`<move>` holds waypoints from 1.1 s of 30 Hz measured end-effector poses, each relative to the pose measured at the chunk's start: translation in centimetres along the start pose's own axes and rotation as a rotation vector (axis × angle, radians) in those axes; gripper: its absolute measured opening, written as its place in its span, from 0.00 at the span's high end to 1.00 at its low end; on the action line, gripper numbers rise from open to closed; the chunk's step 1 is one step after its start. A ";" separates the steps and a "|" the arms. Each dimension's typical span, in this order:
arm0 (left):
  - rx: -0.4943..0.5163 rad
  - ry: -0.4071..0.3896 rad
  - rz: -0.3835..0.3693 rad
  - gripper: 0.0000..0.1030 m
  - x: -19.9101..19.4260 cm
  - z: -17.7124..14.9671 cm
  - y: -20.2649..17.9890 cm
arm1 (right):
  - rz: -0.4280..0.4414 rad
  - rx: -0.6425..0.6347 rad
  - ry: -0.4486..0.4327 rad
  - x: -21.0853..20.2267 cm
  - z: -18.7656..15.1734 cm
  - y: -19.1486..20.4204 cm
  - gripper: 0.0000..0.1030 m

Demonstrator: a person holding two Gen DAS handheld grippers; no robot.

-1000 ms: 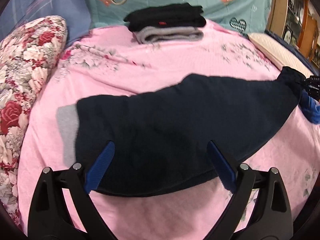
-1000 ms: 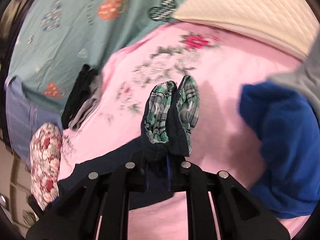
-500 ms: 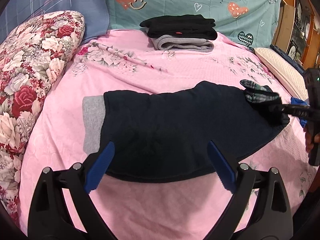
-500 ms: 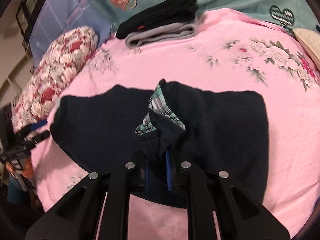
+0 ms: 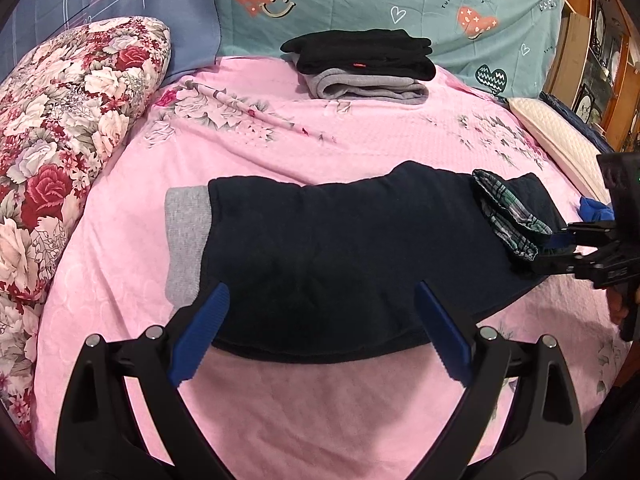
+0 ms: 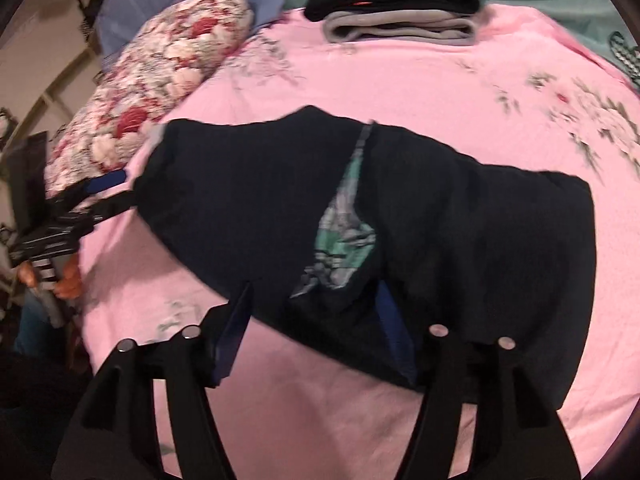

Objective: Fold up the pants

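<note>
Pants (image 5: 340, 264) between folded stack (image 5: 364, 66) (behind) and open tongs (image 5: 320, 336).

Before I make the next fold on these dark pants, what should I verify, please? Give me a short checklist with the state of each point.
1. Left gripper open: ok, fingers apart over the near edge of the pants.
2. Right gripper open: ok, fingers apart, waist end between them.
3. Waist end flat: not ok, the plaid lining is turned out.
4. Leg ends aligned at the grey cuff: cannot tell.
5. Folded stack clear of the pants: ok.
</note>
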State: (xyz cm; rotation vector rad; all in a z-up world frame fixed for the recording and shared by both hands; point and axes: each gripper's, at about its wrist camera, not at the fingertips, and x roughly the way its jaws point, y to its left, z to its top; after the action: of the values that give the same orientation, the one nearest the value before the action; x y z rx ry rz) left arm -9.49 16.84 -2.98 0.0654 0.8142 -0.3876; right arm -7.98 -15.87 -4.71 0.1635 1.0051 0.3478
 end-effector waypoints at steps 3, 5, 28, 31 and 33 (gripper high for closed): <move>-0.019 -0.009 -0.017 0.08 -0.1 0.7 -0.2 | 0.045 0.041 -0.140 -1.8 1.4 -0.9 0.30; -0.030 -0.015 -0.038 0.08 0.0 1.5 -0.9 | 0.089 0.112 -0.153 -0.6 1.8 -2.2 0.26; 0.229 0.190 -0.145 0.08 10.5 6.1 -18.8 | 0.108 0.468 -0.224 -2.8 1.1 -18.5 0.27; 0.162 0.234 -0.153 0.08 11.1 5.1 -16.6 | 0.054 0.401 -0.224 -4.0 1.2 -17.1 0.26; 0.125 0.207 -0.169 0.08 9.8 4.9 -15.1 | 0.002 0.355 -0.231 -4.6 1.0 -15.8 0.25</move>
State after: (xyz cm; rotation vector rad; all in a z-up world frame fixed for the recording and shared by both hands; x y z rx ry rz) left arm -5.44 -1.21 -5.28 0.1556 1.0029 -0.5984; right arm -6.06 -32.24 -5.17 0.5145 0.8308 0.1444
